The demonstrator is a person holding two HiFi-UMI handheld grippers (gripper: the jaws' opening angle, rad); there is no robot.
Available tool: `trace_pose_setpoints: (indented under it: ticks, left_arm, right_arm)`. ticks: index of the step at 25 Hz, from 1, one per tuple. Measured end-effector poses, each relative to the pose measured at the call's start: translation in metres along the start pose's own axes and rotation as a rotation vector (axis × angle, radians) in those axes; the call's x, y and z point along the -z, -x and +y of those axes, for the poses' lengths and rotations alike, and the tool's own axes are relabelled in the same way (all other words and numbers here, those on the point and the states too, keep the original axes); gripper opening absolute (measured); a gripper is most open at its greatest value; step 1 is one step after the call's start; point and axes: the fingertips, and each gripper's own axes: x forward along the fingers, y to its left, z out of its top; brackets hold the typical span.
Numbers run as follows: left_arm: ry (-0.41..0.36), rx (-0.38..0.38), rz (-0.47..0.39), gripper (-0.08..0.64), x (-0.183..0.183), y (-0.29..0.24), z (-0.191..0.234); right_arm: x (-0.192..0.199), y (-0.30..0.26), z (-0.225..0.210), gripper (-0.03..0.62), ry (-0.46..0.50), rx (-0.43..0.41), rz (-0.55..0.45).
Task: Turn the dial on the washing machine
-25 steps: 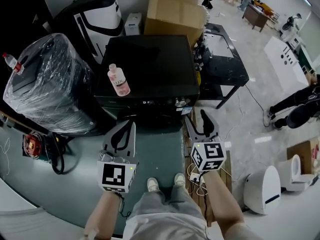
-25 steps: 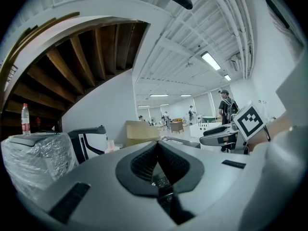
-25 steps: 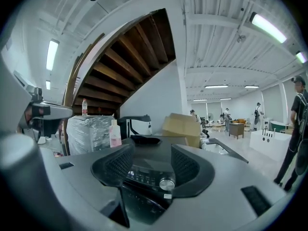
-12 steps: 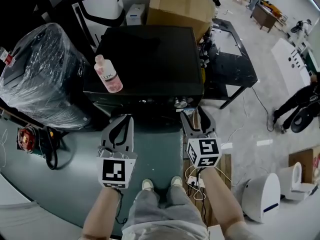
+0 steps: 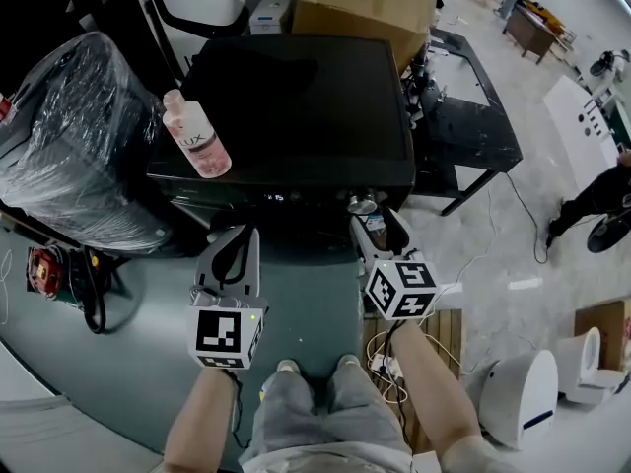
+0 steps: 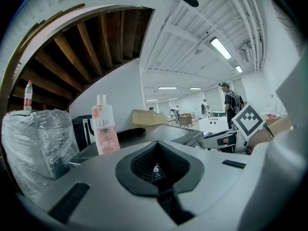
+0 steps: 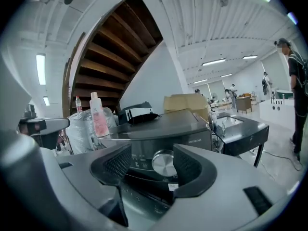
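While the right gripper (image 5: 381, 229) is hovering just before the washing machine (image 5: 296, 87), its jaws are opening; the silver dial (image 7: 164, 163) on the front panel is showing framed between them, neither pad touching it; the left gripper (image 5: 237, 249) is hanging nearby, jaws closed together on nothing; a pink bottle (image 5: 195, 136) is standing on the lid.

Bottle (image 5: 197, 136) on washing machine (image 5: 296, 97) top's left side, wrapped bundle (image 5: 69, 136) left of it, cardboard box (image 5: 360, 8) behind, table (image 5: 478, 131) right.
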Motion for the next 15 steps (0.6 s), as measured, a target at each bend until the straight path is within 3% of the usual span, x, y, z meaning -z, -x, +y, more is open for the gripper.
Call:
trace_pose_setpoints:
  ticks: [6,11,15]
  left_arm:
    - [0.003,-0.001,0.02,0.02,0.031,-0.015,-0.001]
    - [0.003,0.002,0.05,0.02,0.05,-0.022,-0.003]
    - [-0.001,0.005,0.075,0.02,0.06,-0.028,-0.003]
  right_arm:
    - [0.022,-0.021,-0.014,0.293,0.004,0.027,-0.013]
    - [0.019,-0.024,-0.006,0.304,0.392,0.126,-0.022]
    - [0.025,-0.032,0.003,0.308,0.668,0.15,0.045]
